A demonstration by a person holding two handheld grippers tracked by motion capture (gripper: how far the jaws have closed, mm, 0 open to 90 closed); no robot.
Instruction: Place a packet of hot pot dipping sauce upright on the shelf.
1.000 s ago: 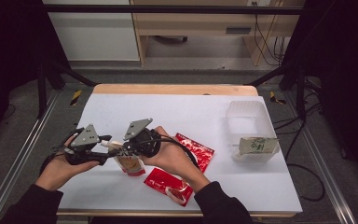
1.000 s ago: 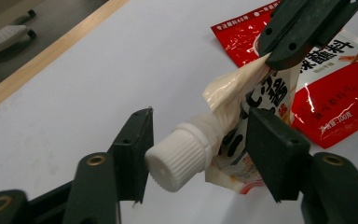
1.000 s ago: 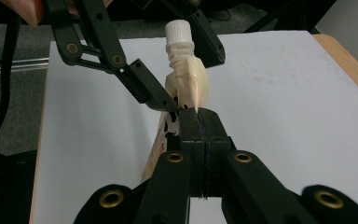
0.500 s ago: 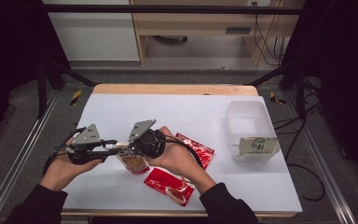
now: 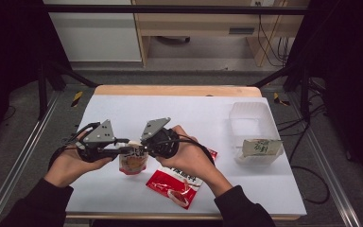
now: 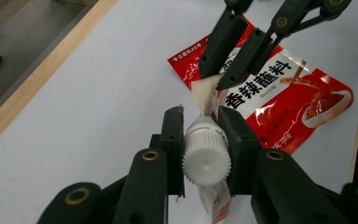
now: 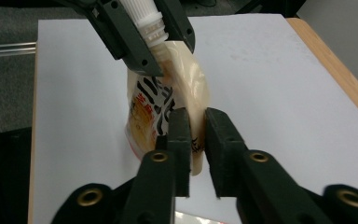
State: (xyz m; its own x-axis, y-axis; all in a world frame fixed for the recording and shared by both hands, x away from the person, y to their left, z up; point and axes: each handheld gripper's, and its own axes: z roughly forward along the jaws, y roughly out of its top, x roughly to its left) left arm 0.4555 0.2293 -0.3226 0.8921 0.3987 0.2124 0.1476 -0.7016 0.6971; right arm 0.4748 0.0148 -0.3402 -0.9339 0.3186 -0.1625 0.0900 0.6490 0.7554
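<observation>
The left gripper (image 6: 204,140) is clamped on the white ribbed screw cap (image 6: 206,156) of a spouted pouch (image 5: 133,161), one jaw on each side of the cap. The right gripper (image 7: 193,135) is closed on the upper edge of the same pouch, its jaws pinching the cream-coloured film just below the spout. In the high view the pouch hangs between the two grippers, left gripper (image 5: 121,149) and right gripper (image 5: 142,150) facing each other, above the worktop (image 5: 184,111) near the left part of its front edge; whether the pouch bottom touches the surface cannot be told. The pouch body carries black characters and an orange-red picture (image 7: 145,116). A red sauce sachet (image 5: 176,185) with white characters lies flat on the worktop near the front edge, just right of the pouch, and a second red sachet (image 5: 211,154) shows beside the right hand (image 5: 189,156). The left hand (image 5: 68,163) holds its gripper from the left side. A clear plastic container (image 5: 251,124) stands near the right edge of the worktop, with a green-and-white packet (image 5: 260,147) resting across its front rim. The worktop has a white surface with a wooden strip along the rear edge
</observation>
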